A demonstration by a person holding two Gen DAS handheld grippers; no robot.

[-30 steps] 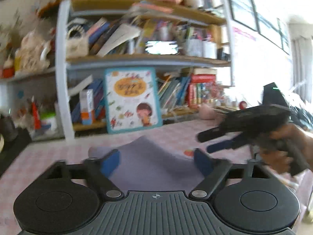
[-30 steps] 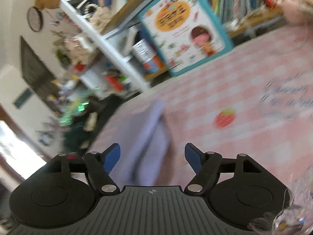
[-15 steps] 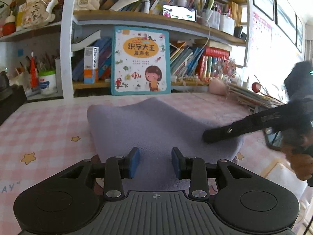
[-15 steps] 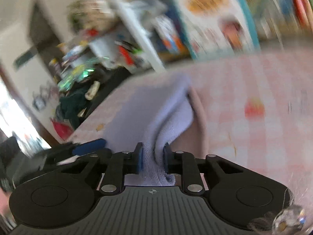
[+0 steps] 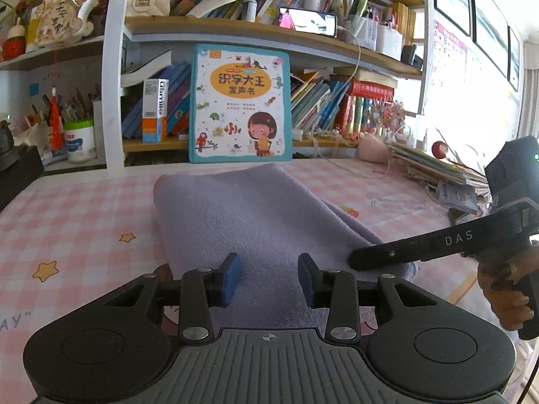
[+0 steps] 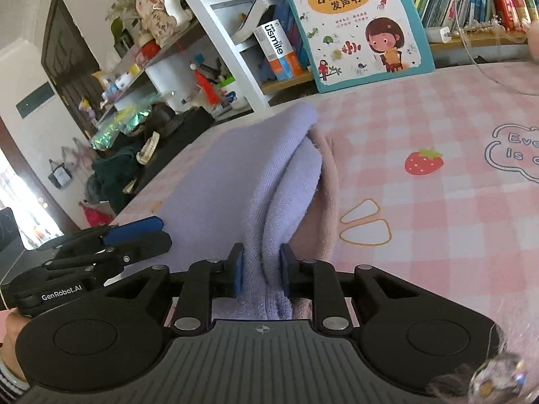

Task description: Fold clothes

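Note:
A folded lavender garment point(image 5: 256, 215) lies on the pink checked tablecloth point(image 5: 67, 222). My left gripper point(image 5: 268, 279) hovers over its near edge with the jaws partly open and nothing between the pads. My right gripper point(image 6: 260, 274) is shut on the garment's folded right edge point(image 6: 269, 202), with layers of cloth pinched between the blue pads. In the left wrist view the right gripper point(image 5: 357, 262) reaches in from the right at the garment's near right corner. In the right wrist view the left gripper point(image 6: 148, 235) lies at the left over the cloth.
A bookshelf point(image 5: 235, 33) stands along the table's far side, with a picture book point(image 5: 239, 104) leaning against it. A stack of books and papers point(image 5: 438, 171) lies at the right. The tablecloth point(image 6: 438, 155) extends to the right of the garment.
The right gripper has closed on the garment's right edge. The left gripper came down over the near edge, narrowed its jaws, then opened them a little wider.

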